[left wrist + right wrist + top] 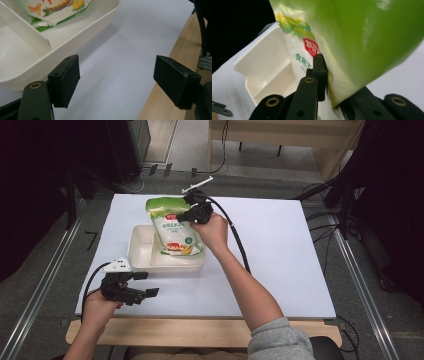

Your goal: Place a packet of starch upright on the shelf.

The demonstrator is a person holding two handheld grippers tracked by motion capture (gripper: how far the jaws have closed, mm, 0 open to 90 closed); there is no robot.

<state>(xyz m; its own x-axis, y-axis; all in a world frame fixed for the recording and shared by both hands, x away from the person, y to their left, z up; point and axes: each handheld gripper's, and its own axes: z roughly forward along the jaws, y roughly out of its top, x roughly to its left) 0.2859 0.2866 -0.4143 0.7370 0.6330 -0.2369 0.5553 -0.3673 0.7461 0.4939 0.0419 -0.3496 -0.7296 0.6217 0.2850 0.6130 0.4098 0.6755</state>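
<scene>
A green and white food bag (pixel 175 230) with a red label leans over the right side of a cream divided tray (pixel 137 245), its lower end inside the tray. My right gripper (pixel 192 215) pinches the bag's right edge near the top. In the right gripper view the black jaws (pixel 332 85) clamp the bag (pixel 362 37) above the tray (pixel 267 65). My left gripper (pixel 148 284) rests near the table's front left, open, with nothing between its jaws. In the left gripper view its pads (pixel 116 82) stand wide apart beside the tray wall (pixel 82 30), and the bag's bottom end (pixel 55 7) lies in the tray.
The white tabletop (pixel 280 250) stretches to the right of the tray. A wooden strip (pixel 200 330) runs along its front edge. A black cable (pixel 240 245) trails from the right gripper across the table. Cables and dark equipment lie on the floor behind.
</scene>
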